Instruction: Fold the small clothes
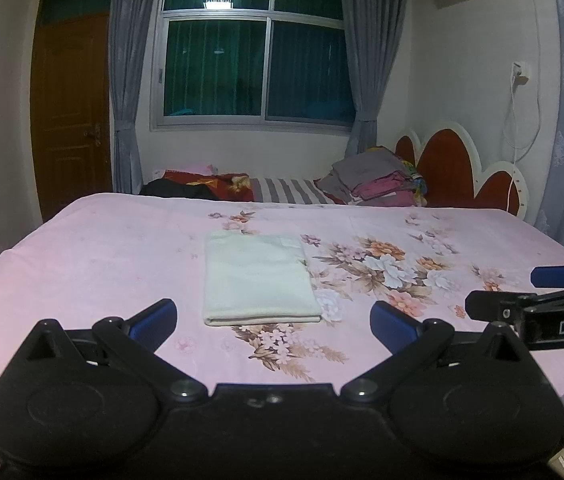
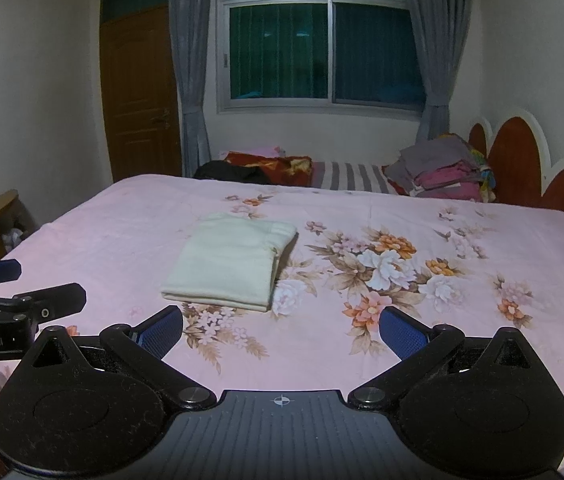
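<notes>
**Entry: one small cream garment, folded, on a bed**

Nearest, left gripper [image 1: 273,322]: jaws spread wide, blue pads facing inward, nothing between them. It hangs above the near edge of the bed, clear of the cloth.

Right gripper [image 2: 281,328]: jaws likewise spread wide and empty, just beside its partner and at about the same height over the bedsheet [image 1: 102,256], a pink one printed with flowers.

Middle ground, cream garment [image 1: 260,278]: lies flat on the sheet, a little ahead of both grippers and touching neither. It is a neat rectangle of several layers, a rounded fold along the near edge and layered edges showing down its right side. By its look it is already folded.

Handling, as judged: soft, light, limp knit; it should sag and open if lifted by one corner. Not fragile, not slippery, though it may drag on the sheet. Best taken at both near corners, pinching all layers together, or slid from beneath the near fold.

Far: a stack of folded clothes [image 1: 378,184] by the headboard [image 1: 446,168], well apart from the garment; beyond, a curtained window [image 1: 258,68].
</notes>
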Demonstrator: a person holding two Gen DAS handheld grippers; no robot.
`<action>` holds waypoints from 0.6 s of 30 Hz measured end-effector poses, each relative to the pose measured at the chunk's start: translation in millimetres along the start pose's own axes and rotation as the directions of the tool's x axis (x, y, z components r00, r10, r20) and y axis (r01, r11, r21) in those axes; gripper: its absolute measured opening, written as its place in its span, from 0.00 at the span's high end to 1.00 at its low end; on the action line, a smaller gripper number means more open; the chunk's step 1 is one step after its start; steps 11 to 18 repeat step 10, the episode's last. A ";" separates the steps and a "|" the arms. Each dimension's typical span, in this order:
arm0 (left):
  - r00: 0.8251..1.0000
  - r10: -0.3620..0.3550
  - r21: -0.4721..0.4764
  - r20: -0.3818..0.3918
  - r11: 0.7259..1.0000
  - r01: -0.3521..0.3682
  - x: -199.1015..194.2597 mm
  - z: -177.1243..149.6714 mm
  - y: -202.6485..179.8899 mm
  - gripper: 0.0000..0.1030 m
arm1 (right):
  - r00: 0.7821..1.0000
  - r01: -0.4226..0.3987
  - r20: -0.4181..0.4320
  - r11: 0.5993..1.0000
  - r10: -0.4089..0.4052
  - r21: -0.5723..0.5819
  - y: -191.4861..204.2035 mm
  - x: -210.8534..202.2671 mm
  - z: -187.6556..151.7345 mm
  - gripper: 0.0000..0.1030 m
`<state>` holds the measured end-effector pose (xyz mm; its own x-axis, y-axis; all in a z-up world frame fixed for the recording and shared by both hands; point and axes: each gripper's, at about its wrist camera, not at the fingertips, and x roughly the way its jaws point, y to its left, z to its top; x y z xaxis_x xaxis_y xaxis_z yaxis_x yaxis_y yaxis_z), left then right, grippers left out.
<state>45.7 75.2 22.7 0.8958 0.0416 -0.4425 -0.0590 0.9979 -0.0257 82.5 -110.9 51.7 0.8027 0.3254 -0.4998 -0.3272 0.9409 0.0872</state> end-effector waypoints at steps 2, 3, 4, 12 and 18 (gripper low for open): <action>1.000 0.003 0.000 0.001 1.000 -0.003 -0.4 0.0 -0.1 0.01 | 1.000 -0.004 0.005 1.000 0.004 -0.001 -0.4 -0.9 0.8 0.00; 1.000 0.005 0.002 0.000 1.000 -0.005 -0.1 0.2 -0.4 0.01 | 1.000 -0.008 0.007 1.000 0.008 0.001 -0.9 -0.6 1.6 0.00; 1.000 0.008 0.003 0.001 1.000 -0.008 -0.2 0.5 -0.6 0.01 | 1.000 -0.011 0.010 1.000 0.011 0.004 -1.3 -0.7 2.3 0.00; 0.999 0.032 0.013 0.006 0.999 -0.032 2.0 0.4 0.0 0.01 | 1.000 -0.019 0.005 1.000 0.019 -0.003 -3.5 0.4 3.5 0.00; 0.999 0.032 0.013 0.006 0.999 -0.032 2.0 0.4 0.0 0.01 | 1.000 -0.019 0.005 1.000 0.019 -0.003 -3.5 0.4 3.5 0.00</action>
